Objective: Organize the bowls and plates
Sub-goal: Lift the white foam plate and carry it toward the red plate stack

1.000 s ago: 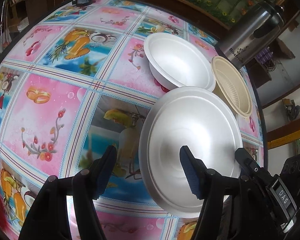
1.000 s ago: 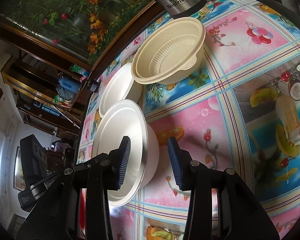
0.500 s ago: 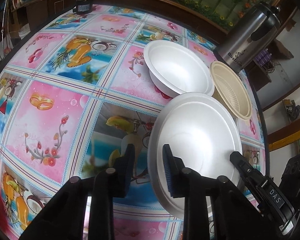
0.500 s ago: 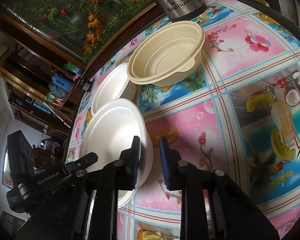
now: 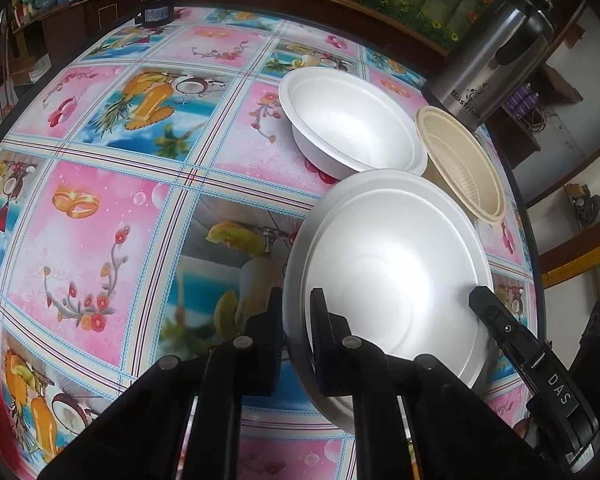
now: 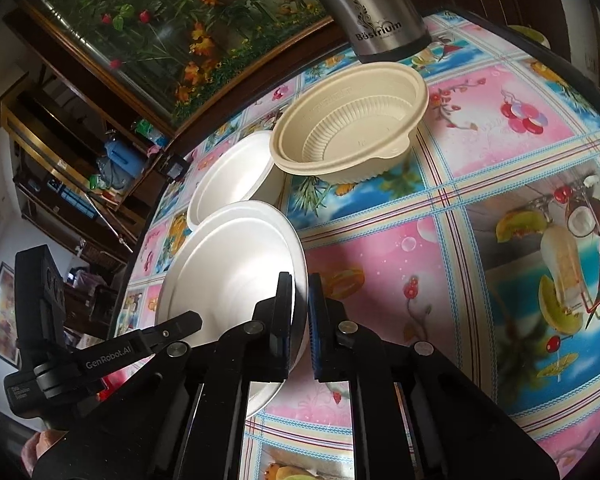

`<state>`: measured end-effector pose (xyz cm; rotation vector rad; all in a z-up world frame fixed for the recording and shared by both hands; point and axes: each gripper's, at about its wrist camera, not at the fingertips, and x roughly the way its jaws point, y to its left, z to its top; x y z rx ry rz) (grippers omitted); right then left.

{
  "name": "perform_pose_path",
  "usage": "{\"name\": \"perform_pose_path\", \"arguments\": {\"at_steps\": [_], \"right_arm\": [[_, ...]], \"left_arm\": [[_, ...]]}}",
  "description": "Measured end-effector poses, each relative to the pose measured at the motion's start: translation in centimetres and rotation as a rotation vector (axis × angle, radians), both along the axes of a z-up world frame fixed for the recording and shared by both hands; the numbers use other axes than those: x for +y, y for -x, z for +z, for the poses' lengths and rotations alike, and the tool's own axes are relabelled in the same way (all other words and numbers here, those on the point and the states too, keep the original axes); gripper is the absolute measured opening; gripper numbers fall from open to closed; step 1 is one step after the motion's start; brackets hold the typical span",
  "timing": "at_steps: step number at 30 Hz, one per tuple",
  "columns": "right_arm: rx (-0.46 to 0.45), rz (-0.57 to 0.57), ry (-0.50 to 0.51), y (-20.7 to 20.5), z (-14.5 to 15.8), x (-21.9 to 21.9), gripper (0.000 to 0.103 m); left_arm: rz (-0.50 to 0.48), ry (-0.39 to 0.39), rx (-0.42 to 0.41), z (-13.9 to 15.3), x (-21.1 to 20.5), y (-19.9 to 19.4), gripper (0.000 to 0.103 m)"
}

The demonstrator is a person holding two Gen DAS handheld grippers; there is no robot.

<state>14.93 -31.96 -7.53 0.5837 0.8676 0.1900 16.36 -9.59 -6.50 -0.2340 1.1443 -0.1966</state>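
As both sets of jaws had just been closing, I found each hand-held gripper pinched on the rim of the same white plate (image 5: 396, 264). The left hand-held gripper (image 5: 296, 320) held the plate's left edge between its pads; the right hand-held gripper (image 6: 299, 312) held the opposite edge, one finger inside the rim and one outside. A second earlier both pairs of jaws had stood spread on either side of those edges, so the change was a completed two-sided grip. I judged that the plate was now secured for lifting and that the grasp step was finished, with the carry not yet begun.

The plate lay at the near right part of the tabletop (image 5: 100, 208), which was covered by a patterned cloth. It appeared to rest on a white bowl; I could not confirm this, since only a curved wall showed beneath its rim in the right wrist view.

Just beyond the plate stood a white bowl (image 5: 352, 124), its rim very close to the plate's far edge. A beige ribbed bowl (image 6: 348, 124) sat just beside it, and a steel flask (image 6: 376, 8) stood behind that at the tabletop's edge.

I judged the white bowl to be the main obstruction: a forward slide could strike it, so a lift seemed the safer first motion.
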Motion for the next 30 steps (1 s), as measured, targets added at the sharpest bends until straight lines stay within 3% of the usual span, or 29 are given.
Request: {"name": "perform_pose_path", "arguments": {"at_steps": [8,19,30], "right_arm": [[-0.009,0.018,0.082,0.1,0.1,1.1,0.006],[-0.002,0.031,0.063,0.9,0.4,2.4,0.006],[-0.038,0.051,0.052,4.4,1.9,5.4,0.006]], "left_arm": [[-0.027,-0.033,-0.043,0.8,0.1,0.8,0.008],[-0.036,-0.043,-0.054,1.2,1.6,2.4,0.008],[-0.019,-0.060,-0.097,2.7,4.5,5.6,0.008]]}}
